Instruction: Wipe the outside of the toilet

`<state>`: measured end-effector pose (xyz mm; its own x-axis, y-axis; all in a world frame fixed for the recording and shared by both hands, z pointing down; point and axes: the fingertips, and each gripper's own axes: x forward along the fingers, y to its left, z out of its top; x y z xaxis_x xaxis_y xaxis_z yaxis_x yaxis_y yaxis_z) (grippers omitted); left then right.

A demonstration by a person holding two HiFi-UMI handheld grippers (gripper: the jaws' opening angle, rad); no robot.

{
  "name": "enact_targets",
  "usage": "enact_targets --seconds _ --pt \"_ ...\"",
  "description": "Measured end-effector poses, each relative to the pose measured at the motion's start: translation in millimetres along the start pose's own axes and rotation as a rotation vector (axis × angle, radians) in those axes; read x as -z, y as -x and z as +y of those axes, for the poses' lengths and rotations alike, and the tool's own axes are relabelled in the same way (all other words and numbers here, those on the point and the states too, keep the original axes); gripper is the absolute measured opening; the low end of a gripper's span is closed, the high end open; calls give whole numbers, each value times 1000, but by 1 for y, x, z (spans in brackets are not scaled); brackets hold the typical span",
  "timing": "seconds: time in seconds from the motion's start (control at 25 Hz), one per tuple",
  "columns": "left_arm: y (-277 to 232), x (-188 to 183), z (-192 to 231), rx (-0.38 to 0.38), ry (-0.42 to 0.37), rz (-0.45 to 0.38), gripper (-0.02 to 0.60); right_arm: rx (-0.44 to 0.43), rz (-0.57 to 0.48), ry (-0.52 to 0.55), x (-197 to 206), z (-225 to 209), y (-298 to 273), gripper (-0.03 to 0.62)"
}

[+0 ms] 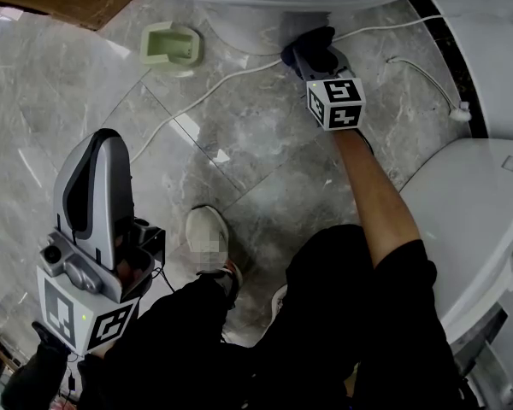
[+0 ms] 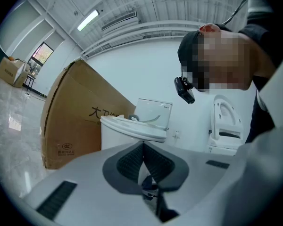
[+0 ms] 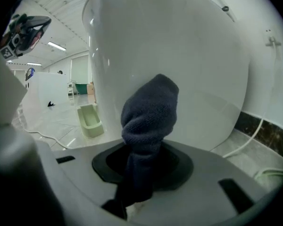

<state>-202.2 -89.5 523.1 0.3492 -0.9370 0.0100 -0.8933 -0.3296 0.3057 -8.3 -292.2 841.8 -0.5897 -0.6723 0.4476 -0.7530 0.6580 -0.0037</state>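
1. Left gripper (image 1: 101,143) sits closest to the lens, down at 7 o'clock in the head view. It is held up off the floor (image 1: 265,161) and well apart from the work. Its own view has the fingers (image 2: 129,163) clenched tip to tip with nothing between them, aimed across the room past a cardboard box (image 2: 75,117).
2. Out at 12 o'clock the right gripper (image 1: 312,49) reaches forward on a straight arm. Its fingers are clamped on a dark cloth (image 3: 148,112), which bunches up out of them in a thick wad.
3. Dead ahead of that wad stands the toilet (image 1: 248,20), its pedestal planted on the floor at 12 o'clock. In the right gripper view its white wall fills everything behind the cloth.
4. Here's the relation that counts: the cloth's long axis runs on from the fingers straight at the pedestal, which stands upright and curves away to both sides. The wad looks pressed against the wall low down, but I can't confirm actual contact.
5. My read is that the right hand is the working one, by far the nearer. A wiping stroke would have to follow that curve, towards 9 or 3 o'clock.
6. Watch the 9 o'clock side, where a white cable (image 1: 197,101) trails across the floor and a green tray (image 1: 171,45) sits near the pedestal. Either could get in the way of a low sweep.
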Motion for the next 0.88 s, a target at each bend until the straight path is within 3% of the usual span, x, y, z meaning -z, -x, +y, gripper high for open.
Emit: enact_targets --seconds 0.32,0.52,0.68,0.88 --pt "2 -4 -6 3 3 -11 11 -36 155 -18 22 -2 -11 114" --pt "-1 -8 -17 20 -3 -25 10 -19 203 48 20 -6 3 117" --pt "1 -11 -24 21 -4 -31 10 -3 161 48 3 -6 37 117" --pt "2 -19 -33 20 -21 -49 10 20 5 88 -70 -15 87 117"
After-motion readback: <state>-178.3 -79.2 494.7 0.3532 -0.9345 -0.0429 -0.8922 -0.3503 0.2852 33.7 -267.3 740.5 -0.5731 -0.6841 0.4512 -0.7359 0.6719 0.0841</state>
